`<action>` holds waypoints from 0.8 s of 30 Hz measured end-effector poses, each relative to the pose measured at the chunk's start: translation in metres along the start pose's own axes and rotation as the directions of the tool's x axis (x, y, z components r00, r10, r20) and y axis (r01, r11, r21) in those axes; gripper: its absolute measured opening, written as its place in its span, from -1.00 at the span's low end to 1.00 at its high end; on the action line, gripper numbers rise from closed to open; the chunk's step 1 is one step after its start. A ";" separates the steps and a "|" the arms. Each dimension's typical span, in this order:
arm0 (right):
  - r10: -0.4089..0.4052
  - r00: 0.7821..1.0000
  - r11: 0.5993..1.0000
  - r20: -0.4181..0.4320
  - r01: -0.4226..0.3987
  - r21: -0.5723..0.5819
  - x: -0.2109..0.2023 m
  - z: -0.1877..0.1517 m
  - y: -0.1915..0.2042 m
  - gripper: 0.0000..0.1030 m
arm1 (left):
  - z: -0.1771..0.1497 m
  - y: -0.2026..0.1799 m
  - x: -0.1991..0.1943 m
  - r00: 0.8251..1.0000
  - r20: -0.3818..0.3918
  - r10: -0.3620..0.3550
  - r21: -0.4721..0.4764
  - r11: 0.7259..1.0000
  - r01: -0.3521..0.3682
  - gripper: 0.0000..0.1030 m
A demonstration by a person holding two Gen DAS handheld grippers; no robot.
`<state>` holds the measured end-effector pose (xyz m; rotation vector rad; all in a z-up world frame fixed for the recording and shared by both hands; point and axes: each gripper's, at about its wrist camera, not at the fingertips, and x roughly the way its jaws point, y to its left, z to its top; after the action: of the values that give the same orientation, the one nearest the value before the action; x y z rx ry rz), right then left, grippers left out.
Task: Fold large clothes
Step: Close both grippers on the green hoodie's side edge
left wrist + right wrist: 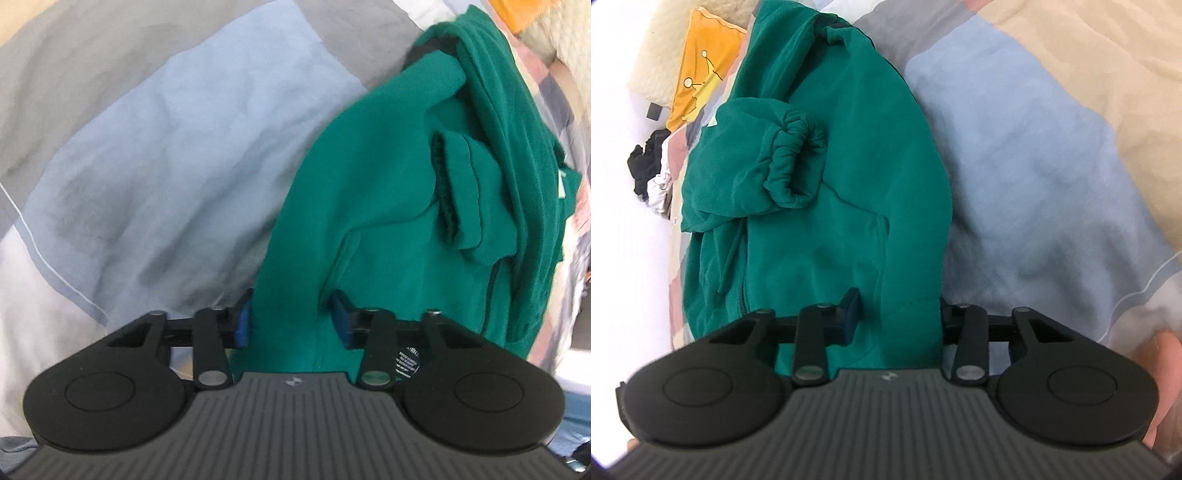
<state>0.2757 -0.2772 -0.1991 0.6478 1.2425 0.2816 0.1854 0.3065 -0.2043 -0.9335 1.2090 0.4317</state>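
A green zip hoodie [388, 206] lies folded lengthwise on a bed, sleeves with ribbed cuffs [450, 188] laid over its body. My left gripper [291, 319] has its blue pads on either side of the hoodie's near edge, with a thick fold of fabric between them. In the right wrist view the same hoodie [827, 177] runs away from me, a gathered cuff [792, 162] on top. My right gripper [897, 314] also has a fold of the near hem between its fingers.
The bed has a patchwork cover of light blue [166, 155], grey [74, 55] and beige [1089, 48] panels. An orange pillow [701, 70] and a cream fleece [661, 59] lie at the far end. Dark and white clothes [650, 173] sit past the bed's left edge.
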 end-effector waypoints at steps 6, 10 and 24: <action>0.091 0.994 0.995 0.056 -0.093 0.036 -0.013 -0.002 -0.006 -0.54 | -0.014 -0.013 -0.022 0.988 0.151 -0.013 0.103 0.995 -0.002 -0.75; 0.185 0.976 0.981 0.119 -0.190 0.039 -0.031 -0.003 -0.009 -0.59 | -0.015 0.001 -0.042 0.974 0.182 -0.136 0.055 0.990 0.128 -0.77; 0.343 0.900 0.938 0.268 -0.341 -0.054 -0.080 -0.013 0.009 -0.71 | -0.030 -0.013 -0.116 0.900 0.320 -0.297 0.179 0.951 0.251 -0.89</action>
<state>0.2396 -0.3089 -0.1334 0.8715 0.8567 0.4709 0.1376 0.2960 -0.0938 -0.8553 0.7629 0.2677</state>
